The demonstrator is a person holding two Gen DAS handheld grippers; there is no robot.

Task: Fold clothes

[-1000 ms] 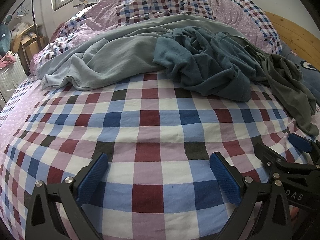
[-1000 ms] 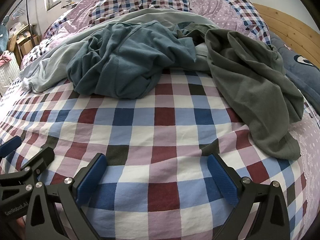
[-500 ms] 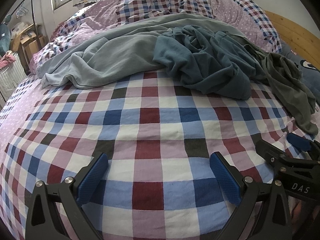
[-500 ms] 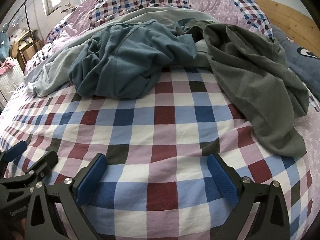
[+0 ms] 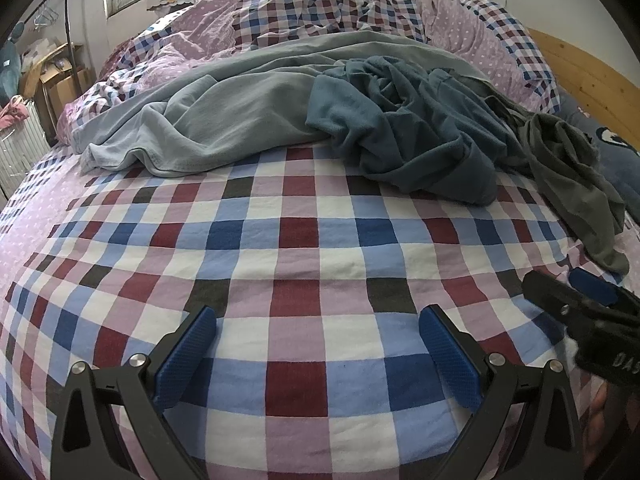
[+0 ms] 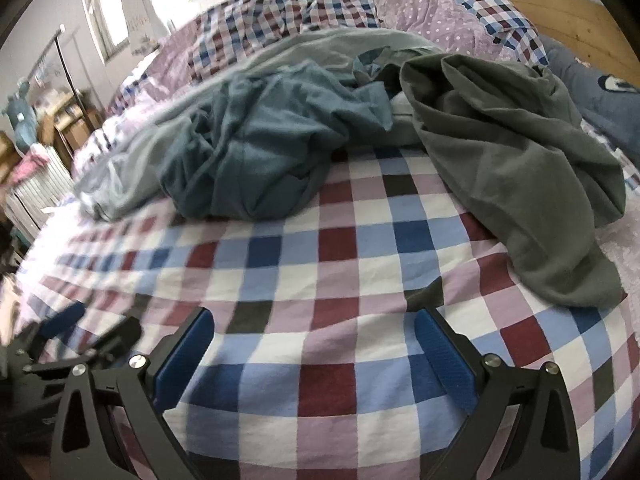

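Observation:
Three crumpled garments lie across the far half of the checked bed sheet: a pale blue-grey one at left, a teal one in the middle, and a dark grey-green one at right. The right wrist view shows the same teal garment and grey-green garment. My left gripper hovers open over bare sheet, well short of the clothes. My right gripper is open too, empty, above the checked sheet. Each gripper appears at the edge of the other's view.
A bunched checked and dotted duvet is piled behind the clothes. The wooden headboard runs along the right, with a dark blue pillow beside it. At far left stand a clothes rail, shelves and a white basket.
Both grippers stay open and empty. The right wrist view has swung and tilted, now blurred at its left side; the right gripper sits lower in the left wrist view. The clothes have not moved.

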